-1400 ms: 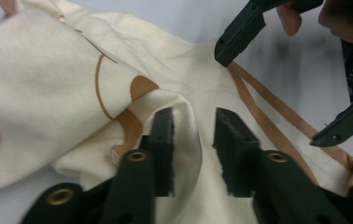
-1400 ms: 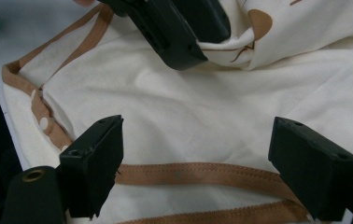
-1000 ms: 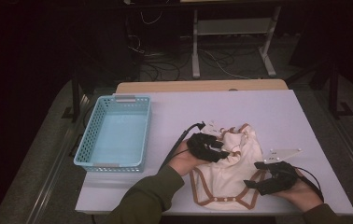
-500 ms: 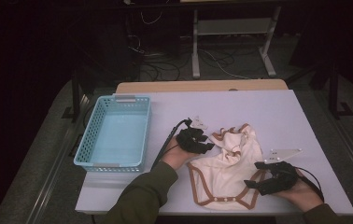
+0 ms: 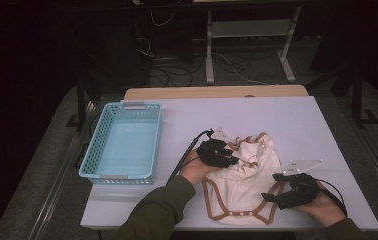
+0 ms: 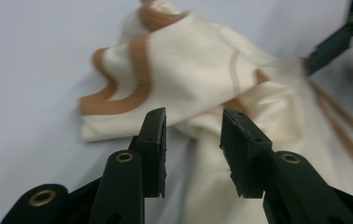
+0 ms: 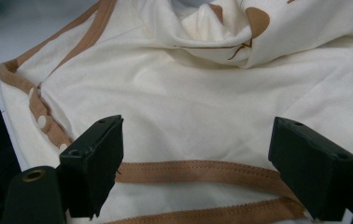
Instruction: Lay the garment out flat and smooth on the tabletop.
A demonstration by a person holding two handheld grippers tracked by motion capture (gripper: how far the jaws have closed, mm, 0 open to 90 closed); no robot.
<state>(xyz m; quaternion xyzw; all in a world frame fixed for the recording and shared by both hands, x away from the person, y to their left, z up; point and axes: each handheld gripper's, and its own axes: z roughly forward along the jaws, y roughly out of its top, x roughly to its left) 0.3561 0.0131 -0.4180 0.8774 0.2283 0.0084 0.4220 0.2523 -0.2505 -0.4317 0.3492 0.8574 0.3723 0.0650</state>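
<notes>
Our left gripper (image 5: 227, 159) has shifted back onto the cream bodysuit (image 5: 244, 185), lower centre of the table (image 5: 297, 120), its fingers slightly apart and empty. Our right gripper (image 5: 274, 196) has stayed at the hem, fingers wide and empty. We judge a fold is coming.

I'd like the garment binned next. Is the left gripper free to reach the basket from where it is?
Probably yes. The left gripper sits open at the cream garment's edge, and bare table lies between it and the empty blue basket.
</notes>
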